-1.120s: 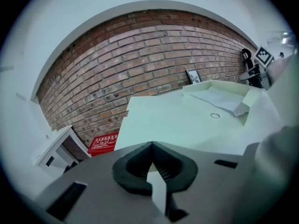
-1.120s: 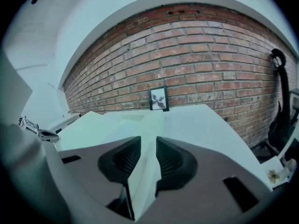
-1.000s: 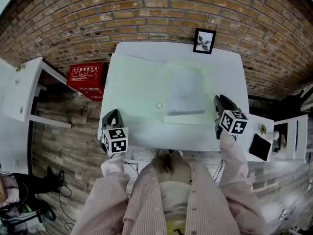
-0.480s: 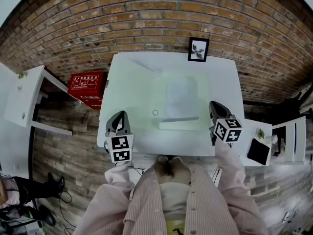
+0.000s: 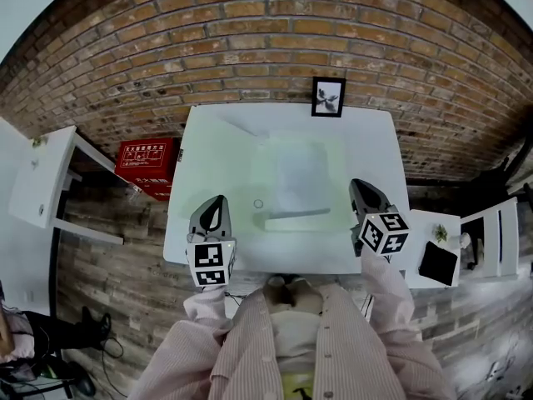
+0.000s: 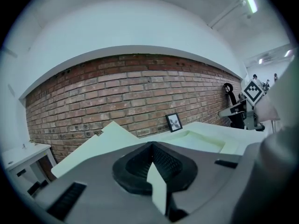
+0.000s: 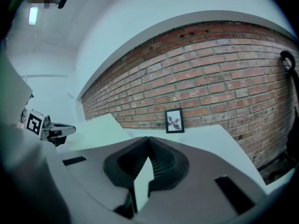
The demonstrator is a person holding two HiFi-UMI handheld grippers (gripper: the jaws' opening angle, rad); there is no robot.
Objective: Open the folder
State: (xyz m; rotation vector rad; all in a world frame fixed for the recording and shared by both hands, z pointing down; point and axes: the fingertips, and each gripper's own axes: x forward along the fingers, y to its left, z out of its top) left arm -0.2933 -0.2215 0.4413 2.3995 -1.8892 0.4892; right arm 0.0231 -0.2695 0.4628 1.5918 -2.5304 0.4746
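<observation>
A pale, translucent folder (image 5: 298,180) lies flat and closed in the middle of the white table (image 5: 218,140); in the left gripper view the folder (image 6: 202,139) shows as a shallow pale sheet. My left gripper (image 5: 215,202) hovers over the table's front left corner, left of the folder, shut and empty, its jaws pressed together (image 6: 150,146). To the right of the folder, my right gripper (image 5: 359,185) hangs above the table's front right part, also shut with nothing in it (image 7: 148,142). Neither gripper touches the folder.
A small framed picture (image 5: 327,97) leans on the brick wall at the table's far edge. A small ring (image 5: 258,203) lies left of the folder. A red box (image 5: 147,157) and a white side table (image 5: 42,177) stand at the left, and a small stand (image 5: 437,261) at the right.
The left gripper has risen and moved right, from beside the table's left edge to over its front corner. The right gripper has lifted a little and its jaws have come together.
</observation>
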